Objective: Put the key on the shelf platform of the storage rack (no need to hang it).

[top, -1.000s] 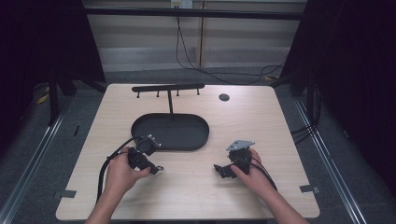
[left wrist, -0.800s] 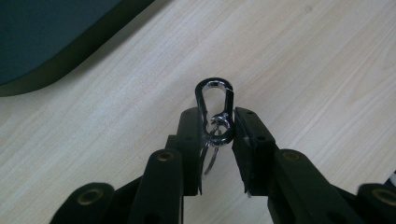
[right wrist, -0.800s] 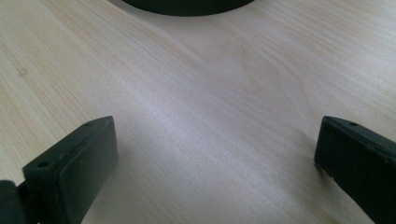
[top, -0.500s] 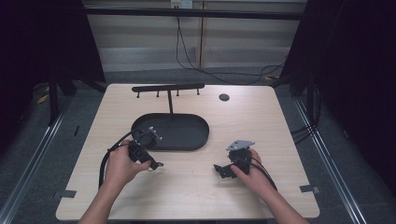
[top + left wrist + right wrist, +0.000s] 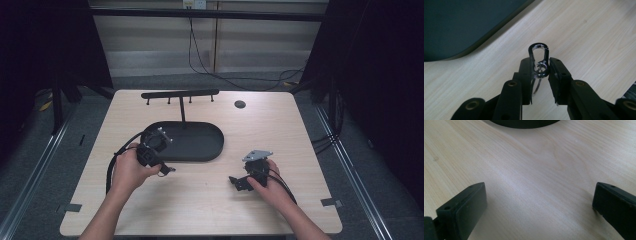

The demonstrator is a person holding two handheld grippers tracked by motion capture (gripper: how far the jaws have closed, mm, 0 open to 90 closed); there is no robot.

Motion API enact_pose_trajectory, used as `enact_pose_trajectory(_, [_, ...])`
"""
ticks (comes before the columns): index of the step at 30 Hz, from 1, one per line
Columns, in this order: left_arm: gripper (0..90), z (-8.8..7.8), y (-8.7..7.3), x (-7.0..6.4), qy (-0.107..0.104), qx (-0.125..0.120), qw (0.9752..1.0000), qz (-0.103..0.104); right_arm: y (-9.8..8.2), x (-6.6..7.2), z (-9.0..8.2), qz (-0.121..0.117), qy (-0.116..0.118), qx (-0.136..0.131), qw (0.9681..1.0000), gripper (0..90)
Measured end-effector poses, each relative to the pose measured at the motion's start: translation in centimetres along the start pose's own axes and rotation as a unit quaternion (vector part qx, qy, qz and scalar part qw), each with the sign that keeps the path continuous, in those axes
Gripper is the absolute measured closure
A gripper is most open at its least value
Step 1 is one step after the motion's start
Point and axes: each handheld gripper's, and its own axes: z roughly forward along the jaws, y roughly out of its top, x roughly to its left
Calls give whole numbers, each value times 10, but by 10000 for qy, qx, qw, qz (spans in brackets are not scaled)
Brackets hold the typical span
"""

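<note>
Holding: left tongs (image 5: 539, 65) pinch a small black snap hook (image 5: 539, 59) with a metal ring, low above the table (image 5: 210, 200).
Changed: left hand (image 5: 129, 172) has drifted toward 7 o'clock, off the dark oval tray (image 5: 200, 145).
Right tongs (image 5: 539, 202): wide, empty.
Meaning: probably the hook is being carried away from the tray.
</note>
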Motion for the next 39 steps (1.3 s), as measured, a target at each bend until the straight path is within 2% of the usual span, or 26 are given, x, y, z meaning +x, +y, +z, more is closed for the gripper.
enact_pose_trajectory(17, [727, -9, 14, 4, 14, -110, 9999, -34, 0, 0, 0, 7, 3, 6, 10000, 0])
enact_pose_trajectory(27, [727, -15, 25, 7, 24, -270, 9996, -94, 0, 0, 0, 6, 3, 5, 10000, 0])
enact_pose_trajectory(39, [728, -16, 34, 10, 139, -397, 9990, -141, 0, 0, 0, 8, 3, 6, 10000, 0])
